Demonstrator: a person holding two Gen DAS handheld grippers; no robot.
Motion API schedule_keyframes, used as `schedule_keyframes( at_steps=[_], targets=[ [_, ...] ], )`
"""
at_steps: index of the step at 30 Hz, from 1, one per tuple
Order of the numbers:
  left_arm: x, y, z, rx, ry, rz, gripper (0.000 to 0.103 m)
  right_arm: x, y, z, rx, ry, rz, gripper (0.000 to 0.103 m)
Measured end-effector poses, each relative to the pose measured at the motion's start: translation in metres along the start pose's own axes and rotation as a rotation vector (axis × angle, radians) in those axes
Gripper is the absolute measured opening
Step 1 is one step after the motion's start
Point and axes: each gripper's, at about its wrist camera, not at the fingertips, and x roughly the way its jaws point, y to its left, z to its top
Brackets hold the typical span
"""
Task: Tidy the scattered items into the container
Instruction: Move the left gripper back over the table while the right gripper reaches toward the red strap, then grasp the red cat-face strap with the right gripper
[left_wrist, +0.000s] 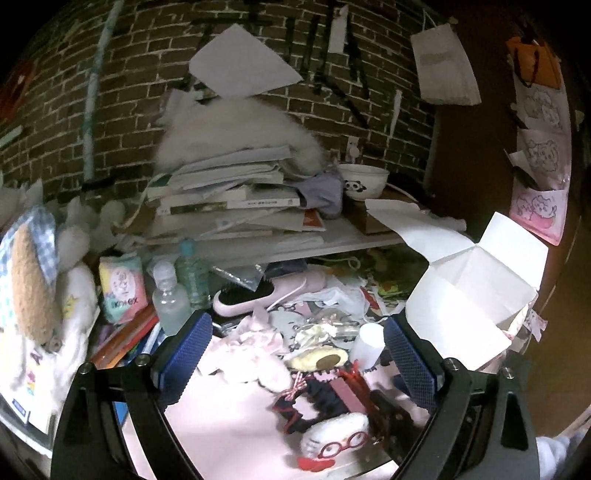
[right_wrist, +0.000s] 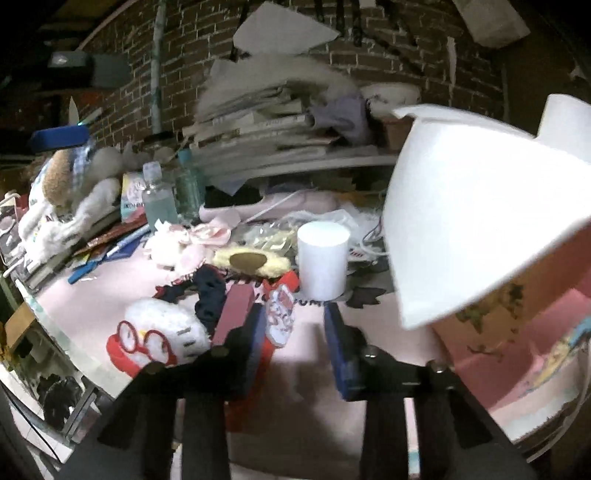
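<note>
My room is dim, and both fisheye views fade to black at the corners and bow the brick wall (left_wrist: 129, 92) into a curve. Light falls hardest on the white box flaps (left_wrist: 476, 280) at right, which blow out to glare in both views, and on the pink mat (right_wrist: 314, 343), where my right gripper's fingers cast soft shadows. The right wrist view is smeared, the book stack (right_wrist: 266, 114) most blurred, while the left wrist view stays sharper apart from the plush (left_wrist: 33, 291) at its left edge.

left wrist: above desk, facing brick wall | right wrist: lower, nearer | shared: white cylinder (left_wrist: 367, 345) (right_wrist: 323, 260)
</note>
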Motion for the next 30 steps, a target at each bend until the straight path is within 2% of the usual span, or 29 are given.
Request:
schedule_keyframes(
  at_steps=[11, 13, 14, 21, 30],
  targets=[
    [0.002, 0.01, -0.008, -0.016, 0.009, 0.0, 0.093, 0.021, 0.004, 0.002, 0.011, 0.055, 0.019, 0.026],
    [0.003, 0.011, -0.008, -0.018, 0.012, 0.0, 0.093, 0.025, 0.001, 0.002, 0.02, 0.067, 0.025, 0.015],
    [0.003, 0.011, -0.009, -0.02, 0.014, -0.001, 0.093, 0.027, 0.0, 0.001, 0.019, 0.07, 0.031, 0.015],
    [0.007, 0.012, -0.01, -0.031, 0.025, -0.004, 0.093, 0.024, 0.0, 0.0, 0.002, 0.044, 0.032, 0.014],
    [0.008, 0.017, -0.014, -0.044, 0.038, 0.005, 0.093, 0.001, 0.018, 0.01, -0.085, -0.054, 0.026, 0.014]
  ],
)
